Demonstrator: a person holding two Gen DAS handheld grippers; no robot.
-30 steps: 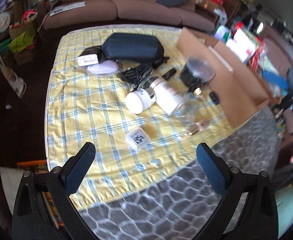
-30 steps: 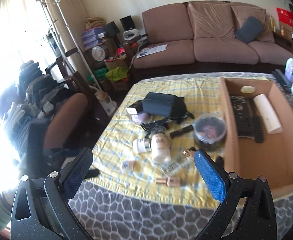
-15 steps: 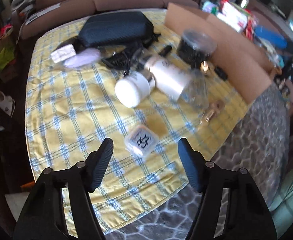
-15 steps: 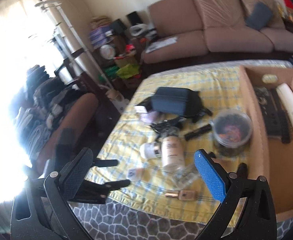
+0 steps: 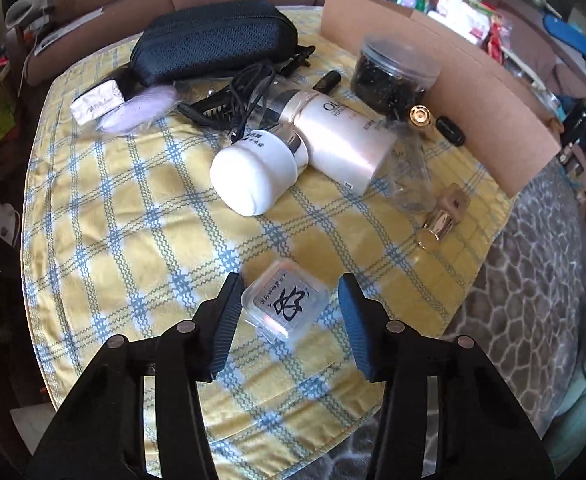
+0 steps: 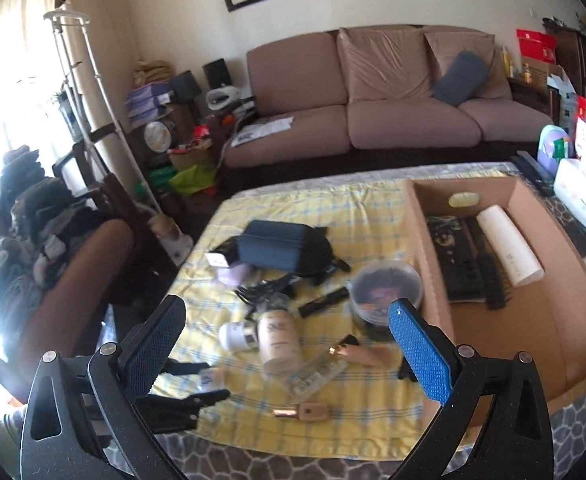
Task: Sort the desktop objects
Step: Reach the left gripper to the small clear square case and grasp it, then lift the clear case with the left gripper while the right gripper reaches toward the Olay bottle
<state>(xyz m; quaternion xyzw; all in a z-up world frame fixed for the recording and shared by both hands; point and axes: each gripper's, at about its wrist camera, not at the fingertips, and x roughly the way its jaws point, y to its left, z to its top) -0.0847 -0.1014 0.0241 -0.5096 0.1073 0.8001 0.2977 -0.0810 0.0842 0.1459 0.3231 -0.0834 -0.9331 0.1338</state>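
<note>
My left gripper (image 5: 289, 312) is open with its jaws on either side of a small clear plastic box (image 5: 285, 304) with black lettering, which lies on the yellow checked cloth (image 5: 133, 220). The left finger seems to touch the box; the right stands apart. Beyond lie a white jar (image 5: 253, 176), a cream bottle (image 5: 341, 140), a clear dark-filled tub (image 5: 393, 72) and a black pouch (image 5: 213, 44). My right gripper (image 6: 289, 348) is open and empty, held above the table's near edge. The small box (image 6: 209, 378) and the left gripper show low left there.
An open cardboard box (image 6: 533, 320) holding a keyboard, a comb and a white tube stands on the right. A gold-capped bottle (image 5: 441, 216), a black cable (image 5: 245, 92), a lilac pad (image 5: 141, 106) and a clear bottle (image 6: 317, 372) lie on the cloth. A sofa (image 6: 373, 100) stands behind.
My left gripper has moved forward and down to the small clear box and narrowed around it. The right gripper view has shifted a little; it stays open.
</note>
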